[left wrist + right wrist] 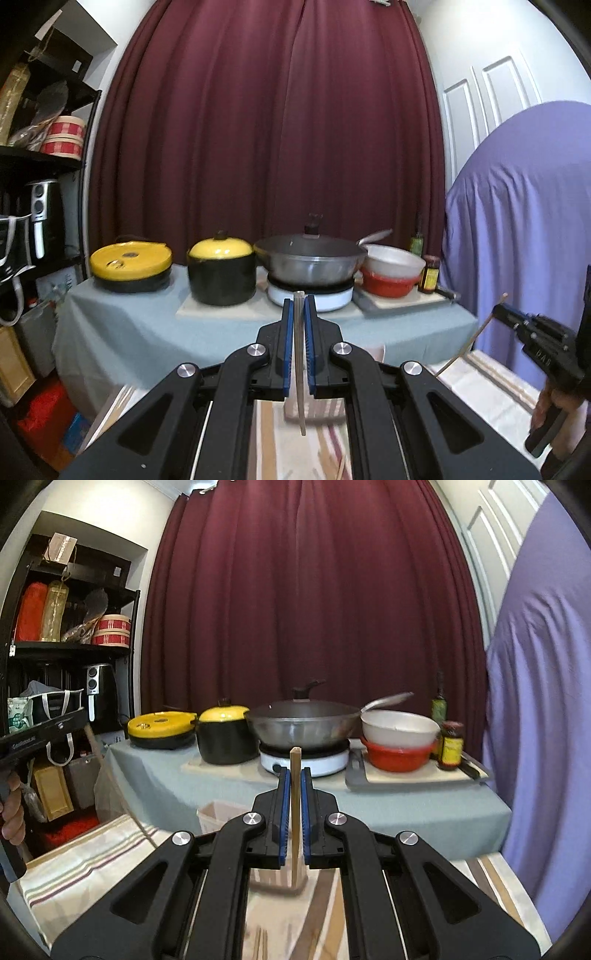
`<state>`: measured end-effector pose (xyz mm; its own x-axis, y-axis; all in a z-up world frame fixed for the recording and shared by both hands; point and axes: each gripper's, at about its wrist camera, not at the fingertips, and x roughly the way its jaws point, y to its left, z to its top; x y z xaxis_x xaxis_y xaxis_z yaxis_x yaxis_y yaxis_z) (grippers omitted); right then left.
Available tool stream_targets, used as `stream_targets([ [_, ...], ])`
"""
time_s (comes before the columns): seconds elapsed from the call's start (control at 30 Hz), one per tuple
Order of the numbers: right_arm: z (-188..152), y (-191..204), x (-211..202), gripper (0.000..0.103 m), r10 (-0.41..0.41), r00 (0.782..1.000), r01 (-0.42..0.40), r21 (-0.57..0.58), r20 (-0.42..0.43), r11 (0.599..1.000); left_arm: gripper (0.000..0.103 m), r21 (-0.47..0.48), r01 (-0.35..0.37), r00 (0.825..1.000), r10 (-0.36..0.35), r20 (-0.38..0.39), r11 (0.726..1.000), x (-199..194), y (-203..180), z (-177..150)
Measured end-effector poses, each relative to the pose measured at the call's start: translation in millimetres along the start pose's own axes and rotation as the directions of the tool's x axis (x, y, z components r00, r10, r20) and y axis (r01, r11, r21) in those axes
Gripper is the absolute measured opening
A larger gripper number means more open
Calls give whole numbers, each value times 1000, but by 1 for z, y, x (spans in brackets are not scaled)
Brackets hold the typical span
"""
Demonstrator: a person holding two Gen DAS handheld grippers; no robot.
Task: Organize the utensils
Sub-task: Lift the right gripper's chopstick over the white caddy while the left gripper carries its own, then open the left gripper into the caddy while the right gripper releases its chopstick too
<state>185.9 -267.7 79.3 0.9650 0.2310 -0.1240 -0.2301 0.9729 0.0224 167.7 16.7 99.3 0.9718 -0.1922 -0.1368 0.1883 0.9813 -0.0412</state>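
My left gripper (299, 306) is shut on a pale chopstick (300, 369) that stands upright between the blue pads, its lower end hanging over a clear plastic holder (314, 410) on the striped cloth. My right gripper (294, 775) is shut on a wooden chopstick (295, 812), also upright, its lower end at the clear holder (210, 814). The right gripper also shows at the right of the left wrist view (502, 308), its chopstick (472, 339) slanting down. The left gripper body shows at the left edge of the right wrist view, its fingertips hidden.
A striped cloth (92, 853) covers the near surface; loose chopsticks (260, 941) lie on it. Behind is a grey-clothed table (147, 325) with yellow-lidded pots (221, 273), a wok on a burner (310, 258), stacked bowls (391, 273) and bottles. A purple drape (524, 229) is right, shelves left.
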Motion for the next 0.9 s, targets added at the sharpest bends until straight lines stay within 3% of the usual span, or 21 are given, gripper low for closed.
stream_targets([
  [0.23, 24, -3, 58, 6, 28, 1000, -28, -14, 15, 1000, 7, 16, -16, 998, 15, 63, 1000, 50, -1, 35],
  [0.4, 23, -6, 98, 6, 39, 999, -39, -4, -13, 999, 7, 16, -28, 998, 27, 64, 999, 86, -1, 38],
  [0.67, -12, -6, 144, 6, 49, 992, -48, 7, -119, 999, 7, -1, -24, 999, 24, -46, 1000, 132, 0, -4],
  [0.9, -34, 0, 159, 8, 46, 983, -45, 10, -178, 999, 10, -9, -25, 993, 24, -117, 1000, 146, -2, -34],
])
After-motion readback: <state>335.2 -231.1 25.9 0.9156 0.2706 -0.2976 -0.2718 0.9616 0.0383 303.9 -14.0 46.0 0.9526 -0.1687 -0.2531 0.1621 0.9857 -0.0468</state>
